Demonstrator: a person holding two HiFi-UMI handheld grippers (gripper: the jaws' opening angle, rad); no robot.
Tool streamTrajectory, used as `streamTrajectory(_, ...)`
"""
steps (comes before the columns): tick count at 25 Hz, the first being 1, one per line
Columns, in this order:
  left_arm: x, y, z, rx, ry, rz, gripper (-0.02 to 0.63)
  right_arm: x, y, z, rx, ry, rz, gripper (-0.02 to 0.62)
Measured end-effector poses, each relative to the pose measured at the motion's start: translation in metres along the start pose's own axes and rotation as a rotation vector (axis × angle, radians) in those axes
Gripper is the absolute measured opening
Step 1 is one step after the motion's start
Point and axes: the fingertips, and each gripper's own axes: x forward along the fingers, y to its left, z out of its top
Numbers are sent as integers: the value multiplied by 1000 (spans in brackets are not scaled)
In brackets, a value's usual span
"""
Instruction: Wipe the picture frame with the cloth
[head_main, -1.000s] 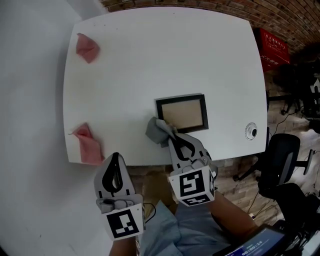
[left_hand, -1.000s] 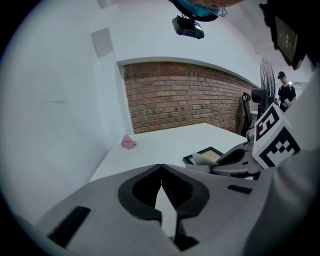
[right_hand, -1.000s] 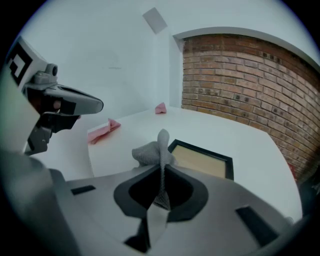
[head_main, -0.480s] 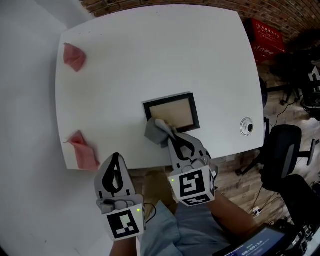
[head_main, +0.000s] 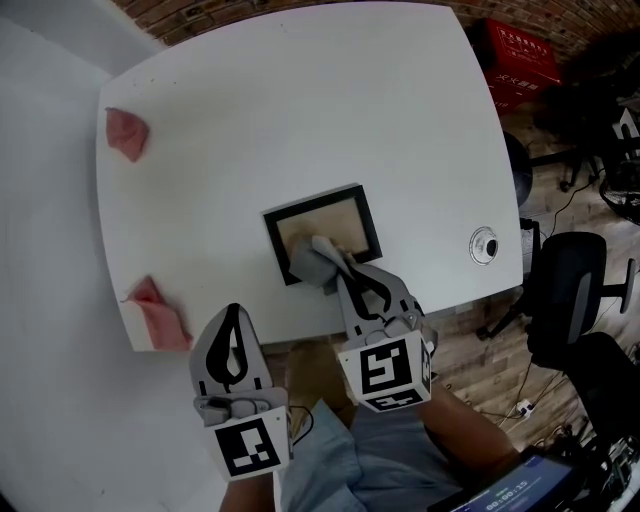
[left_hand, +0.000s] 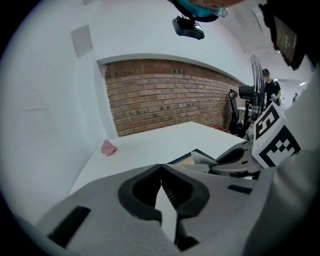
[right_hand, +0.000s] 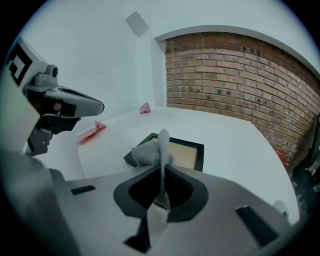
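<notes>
Picture frame (head_main: 322, 233): one, with a dark border and a tan centre; it lay flat on the bench, near the front edge and turned a little askew.
Cloth (head_main: 310, 262): one grey cloth, bunched up; its bulk rested on the frame's near left corner and spilled over that corner onto the bench, while a thin fold of it ran back between the right claw's jaws.
Right claw (right_hand: 162, 167): one, jaws pressed together on the fold of cloth; its tips sat just at the frame's near edge.
Left claw (left_hand: 161, 167): one, jaws closed tip to tip with nothing between them; it hung off the bench's front edge, to the left of the right claw and well apart from the frame.
Bench (head_main: 300, 110): one white top with rounded corners.
Pink rags: two, both on the left side of the bench; one (head_main: 126, 132) lay at the far left corner and the other (head_main: 158, 315) at the near left corner, partly over the edge.
Round fitting (head_main: 484, 244): one, set in the bench near its right edge.
Office chair (head_main: 565, 290): one dark chair stood on the floor to the right of the bench.
</notes>
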Motion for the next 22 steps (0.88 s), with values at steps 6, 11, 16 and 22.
streamTrajectory(6, 11, -14, 5, 23, 4, -32, 9, -3, -16, -6, 28, 0, -24, 25)
streamTrajectory(11, 19, -25, 10, 42, 3, -57, 9, -7, -28, -11, 49, -4, -42, 25)
streamTrajectory(16, 25, -37, 17, 64, -3, -83, 9, -11, -41, -16, 72, -7, -67, 25)
streamTrajectory(22, 30, -54, 25, 86, -15, -113, 9, -21, -61, -27, 103, -3, -110, 25)
